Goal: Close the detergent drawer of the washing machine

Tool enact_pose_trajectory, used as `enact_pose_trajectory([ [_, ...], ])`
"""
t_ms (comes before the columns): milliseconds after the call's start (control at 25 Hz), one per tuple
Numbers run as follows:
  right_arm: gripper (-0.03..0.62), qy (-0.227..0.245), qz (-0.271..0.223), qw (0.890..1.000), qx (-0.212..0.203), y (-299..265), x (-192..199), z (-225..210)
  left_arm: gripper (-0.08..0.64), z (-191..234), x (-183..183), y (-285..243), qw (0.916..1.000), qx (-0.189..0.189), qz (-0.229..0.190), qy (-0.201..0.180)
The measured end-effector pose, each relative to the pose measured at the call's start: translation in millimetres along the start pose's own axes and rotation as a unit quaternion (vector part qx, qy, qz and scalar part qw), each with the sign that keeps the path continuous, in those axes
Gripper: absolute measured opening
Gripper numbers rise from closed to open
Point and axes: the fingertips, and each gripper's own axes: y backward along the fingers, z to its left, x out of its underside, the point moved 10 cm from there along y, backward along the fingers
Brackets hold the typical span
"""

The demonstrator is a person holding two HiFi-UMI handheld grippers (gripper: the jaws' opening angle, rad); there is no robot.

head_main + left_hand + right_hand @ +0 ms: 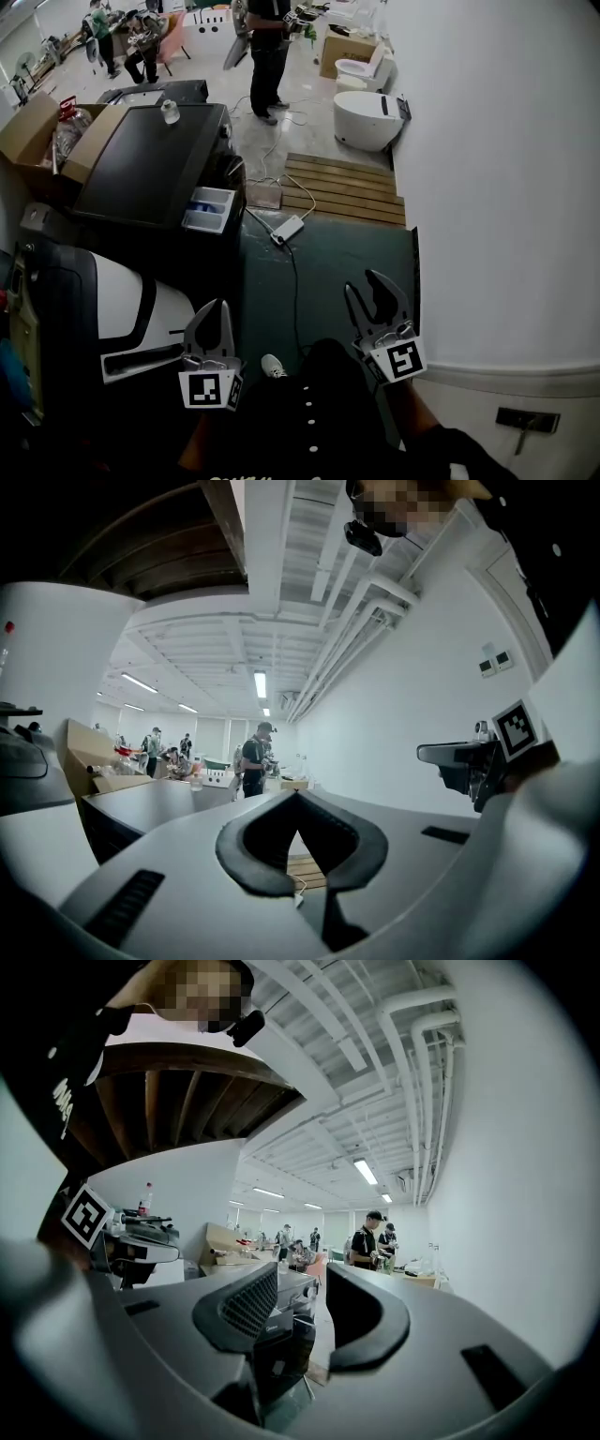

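Observation:
The black washing machine [150, 159] stands at the left, and its white detergent drawer [210, 208] sticks out of the front, pulled open. Both grippers hang low in the head view, well short of the drawer. My left gripper [211, 323] is below the drawer with its jaws together and nothing in them; in the left gripper view [296, 797] the pads meet at the tips. My right gripper [375, 298] is open and empty, further right over the dark floor. Between its jaws [302, 1277] the washing machine [281, 1335] shows ahead.
A white-and-black appliance [122, 309] stands close at the left front. A power strip [288, 229] and cable lie on the floor by a wooden slatted platform [342, 187]. A toilet [370, 117] and several people [269, 47] are behind. A white wall [506, 187] closes the right side.

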Motion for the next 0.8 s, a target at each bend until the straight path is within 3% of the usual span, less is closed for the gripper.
enact_pose_trajectory([
  [320,0.163,-0.001,0.019,1.000,-0.013,-41,16,-31,0.006,5,3,-36,0.9997,-0.026,-0.003,-0.002],
  [520,0.163,-0.018,-0.007,0.999,-0.039,-80,14,-59,0.006,1,-6,-69,0.9989,-0.046,-0.003,-0.004],
  [800,0.163,-0.024,-0.007,0.998,-0.065,-121,20,-103,0.005,-8,-13,-116,0.9976,-0.069,-0.002,-0.007],
])
